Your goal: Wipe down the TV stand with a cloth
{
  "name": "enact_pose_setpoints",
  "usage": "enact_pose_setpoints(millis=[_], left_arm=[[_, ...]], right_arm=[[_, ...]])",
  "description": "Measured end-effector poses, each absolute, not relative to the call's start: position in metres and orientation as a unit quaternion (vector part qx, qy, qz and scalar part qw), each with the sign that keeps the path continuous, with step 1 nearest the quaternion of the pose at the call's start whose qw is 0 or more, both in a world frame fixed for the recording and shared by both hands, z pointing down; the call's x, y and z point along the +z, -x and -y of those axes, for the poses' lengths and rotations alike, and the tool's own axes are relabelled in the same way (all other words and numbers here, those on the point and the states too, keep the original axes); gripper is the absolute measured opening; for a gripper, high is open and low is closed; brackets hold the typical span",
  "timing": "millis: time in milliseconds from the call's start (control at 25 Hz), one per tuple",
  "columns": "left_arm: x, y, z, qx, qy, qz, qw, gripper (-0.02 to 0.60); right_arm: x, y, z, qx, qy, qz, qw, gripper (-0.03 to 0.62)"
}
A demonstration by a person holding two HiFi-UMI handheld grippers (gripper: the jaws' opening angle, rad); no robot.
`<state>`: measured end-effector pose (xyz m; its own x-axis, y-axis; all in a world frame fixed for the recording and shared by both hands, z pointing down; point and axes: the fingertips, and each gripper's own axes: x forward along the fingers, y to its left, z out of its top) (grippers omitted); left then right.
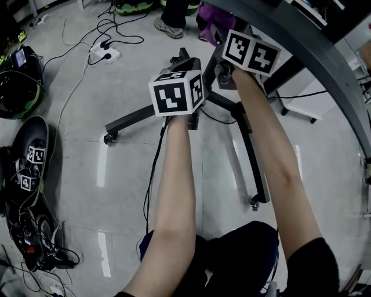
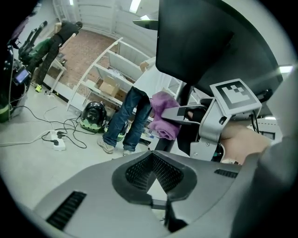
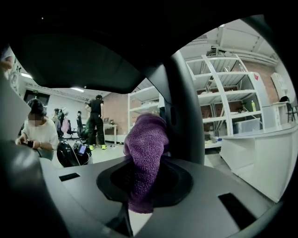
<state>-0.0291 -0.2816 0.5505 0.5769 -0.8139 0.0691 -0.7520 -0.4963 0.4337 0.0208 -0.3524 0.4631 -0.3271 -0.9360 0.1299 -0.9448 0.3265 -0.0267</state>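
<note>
Right gripper: jaws clamped on the purple terry cloth. The cloth bulges up against the upright post of the black wheeled metal TV stand. Left gripper: jaws drawn together, nothing between them, idle near the right one. I judge I'm at the post-wiping step. Next I'd press in and drag the cloth down the post.

Cloth mostly hidden behind right gripper, TV stand top cropped
</note>
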Motion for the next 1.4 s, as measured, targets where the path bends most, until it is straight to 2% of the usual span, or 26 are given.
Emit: enact_pose_setpoints(millis=[400, 1400], left_arm=[[0.572, 0.032, 0.289, -0.053, -0.859, 0.461, 0.218, 0.005], [0.62, 0.036, 0.294, -0.032, -0.844, 0.469, 0.257, 0.005]], right_arm=[[0.51, -0.016, 0.351, 0.117, -0.575, 0.81, 0.026, 0.089], [0.641, -0.026, 0.342, 0.205, -0.574, 0.789, 0.074, 0.089]])
